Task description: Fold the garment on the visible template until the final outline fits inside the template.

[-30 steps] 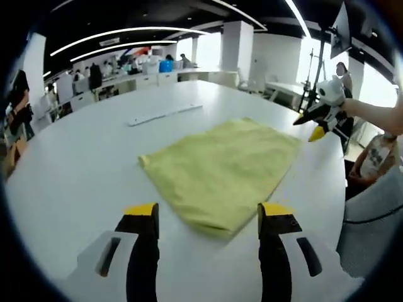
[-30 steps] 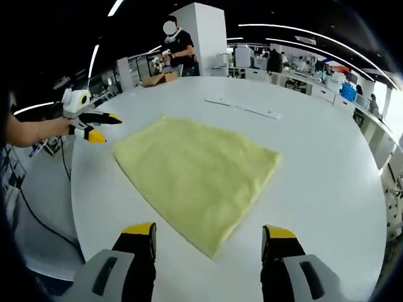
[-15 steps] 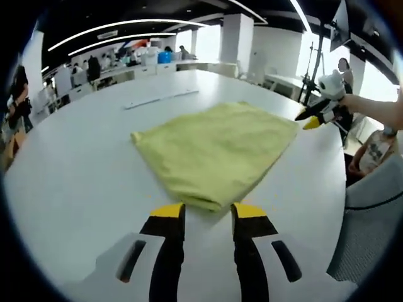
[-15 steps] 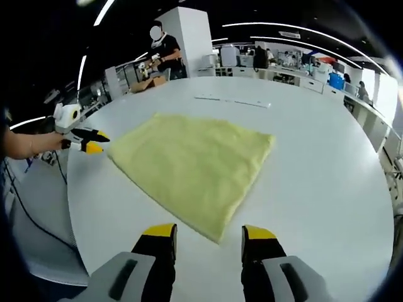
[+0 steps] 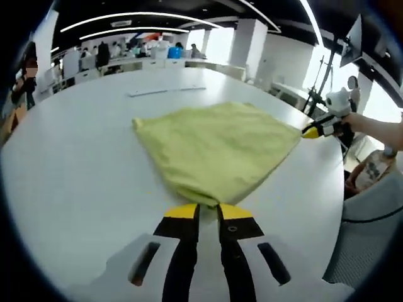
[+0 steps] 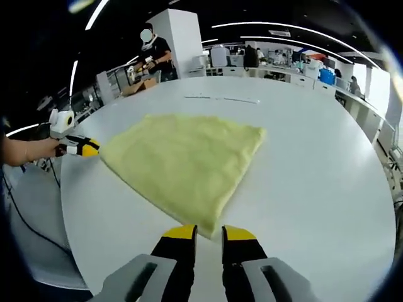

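A yellow garment (image 5: pixel 217 141) lies flat, folded into a rough square, on the round white table (image 5: pixel 75 163). In the left gripper view, my left gripper (image 5: pixel 208 211) has its jaws closed on the garment's near corner. My right gripper (image 5: pixel 317 130) sits at the far right corner, held by a hand. In the right gripper view, the garment (image 6: pixel 182 157) spreads ahead, and my right gripper (image 6: pixel 208 233) is shut on its near corner. At the left corner my left gripper (image 6: pixel 82 148) pinches the cloth's edge.
A thin white strip (image 5: pixel 167 91) lies on the table (image 6: pixel 315 163) beyond the garment, also the strip (image 6: pixel 220 99). A tripod (image 5: pixel 318 82) and a grey chair (image 5: pixel 371 233) stand off the table's right edge. A person (image 6: pixel 154 53) stands behind the table.
Both grippers moved in to the garment's corners and their jaws went from wide open to closed on the cloth. The garment itself lies as before.
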Action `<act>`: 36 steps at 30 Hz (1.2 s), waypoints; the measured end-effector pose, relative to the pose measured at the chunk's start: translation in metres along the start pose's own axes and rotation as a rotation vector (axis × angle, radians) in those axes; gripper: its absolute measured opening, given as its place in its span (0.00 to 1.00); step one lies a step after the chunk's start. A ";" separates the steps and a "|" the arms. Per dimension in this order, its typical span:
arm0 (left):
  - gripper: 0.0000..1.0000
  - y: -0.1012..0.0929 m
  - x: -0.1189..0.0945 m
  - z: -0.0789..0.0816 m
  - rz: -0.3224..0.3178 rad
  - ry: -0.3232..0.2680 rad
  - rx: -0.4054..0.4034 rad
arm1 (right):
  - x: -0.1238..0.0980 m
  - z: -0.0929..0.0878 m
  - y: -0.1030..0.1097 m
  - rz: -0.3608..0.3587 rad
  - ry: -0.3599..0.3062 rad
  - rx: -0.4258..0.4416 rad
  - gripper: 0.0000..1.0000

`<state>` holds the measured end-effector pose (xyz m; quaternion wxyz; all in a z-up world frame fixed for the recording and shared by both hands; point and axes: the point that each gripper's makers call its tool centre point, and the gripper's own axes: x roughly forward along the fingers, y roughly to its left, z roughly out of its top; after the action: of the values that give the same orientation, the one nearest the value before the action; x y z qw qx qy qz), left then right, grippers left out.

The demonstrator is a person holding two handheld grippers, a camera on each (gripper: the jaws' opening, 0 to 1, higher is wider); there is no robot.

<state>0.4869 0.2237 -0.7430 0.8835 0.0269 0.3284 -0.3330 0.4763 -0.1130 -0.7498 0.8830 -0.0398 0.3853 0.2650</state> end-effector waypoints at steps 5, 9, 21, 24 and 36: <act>0.03 -0.001 0.002 0.000 -0.008 0.003 -0.006 | 0.003 0.000 0.001 0.015 -0.012 0.043 0.07; 0.00 -0.004 0.003 -0.001 -0.008 0.011 -0.008 | 0.006 0.001 0.000 0.000 -0.012 0.046 0.04; 0.00 -0.002 -0.003 0.001 -0.017 0.011 -0.018 | 0.005 0.002 0.000 -0.001 -0.004 0.027 0.00; 0.00 0.005 -0.006 -0.004 0.012 0.035 -0.007 | 0.005 0.002 0.000 -0.001 0.001 0.025 0.00; 0.00 0.017 -0.012 -0.017 0.048 0.077 0.014 | 0.002 -0.001 -0.002 0.008 0.014 0.037 0.00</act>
<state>0.4807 0.2488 -0.7522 0.8777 0.0538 0.3590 -0.3129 0.4778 -0.1136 -0.7524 0.8797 -0.0237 0.3967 0.2611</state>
